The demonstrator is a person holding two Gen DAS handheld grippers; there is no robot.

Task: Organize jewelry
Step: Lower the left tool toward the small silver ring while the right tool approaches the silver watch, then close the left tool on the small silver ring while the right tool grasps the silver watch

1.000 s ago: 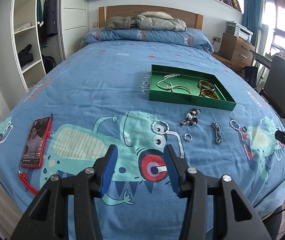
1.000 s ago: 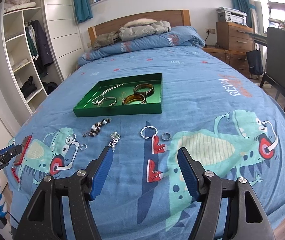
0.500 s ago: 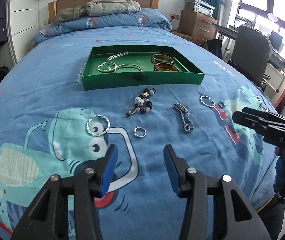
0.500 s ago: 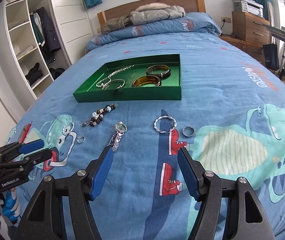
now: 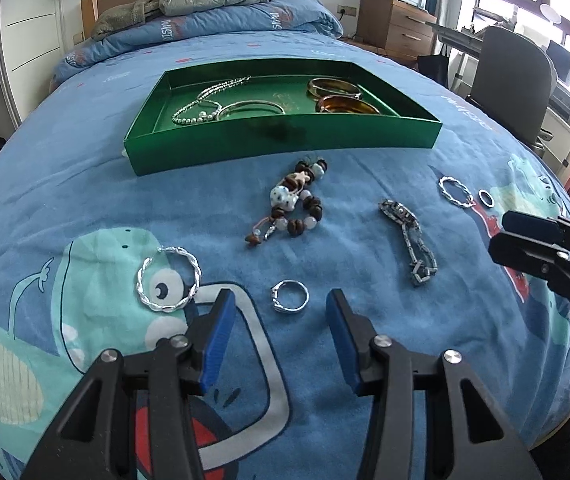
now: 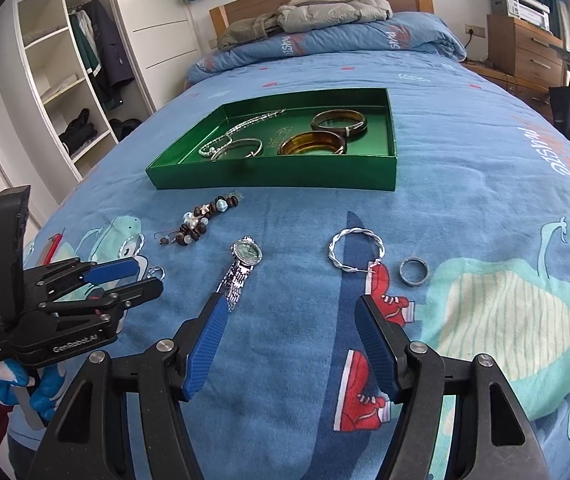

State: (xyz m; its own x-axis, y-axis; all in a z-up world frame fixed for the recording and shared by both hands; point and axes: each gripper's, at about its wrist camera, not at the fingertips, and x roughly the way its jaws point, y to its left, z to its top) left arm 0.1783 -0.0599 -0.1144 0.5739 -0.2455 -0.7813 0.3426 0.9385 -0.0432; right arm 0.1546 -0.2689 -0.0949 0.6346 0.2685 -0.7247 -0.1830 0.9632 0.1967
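A small silver ring lies on the blue bedspread just ahead of my left gripper, between its open blue pads. To its left lies a twisted silver bangle. Beyond are a beaded bracelet and a silver watch. My right gripper is open and empty above the bedspread, with the watch by its left pad. Ahead of its right pad lie another twisted bangle and a dark ring. The green tray holds a bead chain, a thin bangle and two amber bangles.
The bed carries folded bedding and a jacket at the headboard. Wardrobe shelves stand on the left; a wooden dresser and a chair stand on the right. A red phone lies near the bed's left edge.
Both grippers have come down and forward toward the loose jewelry. The left one swung right, away from the phone, and the small ring now lies between its pads. Both stayed open.
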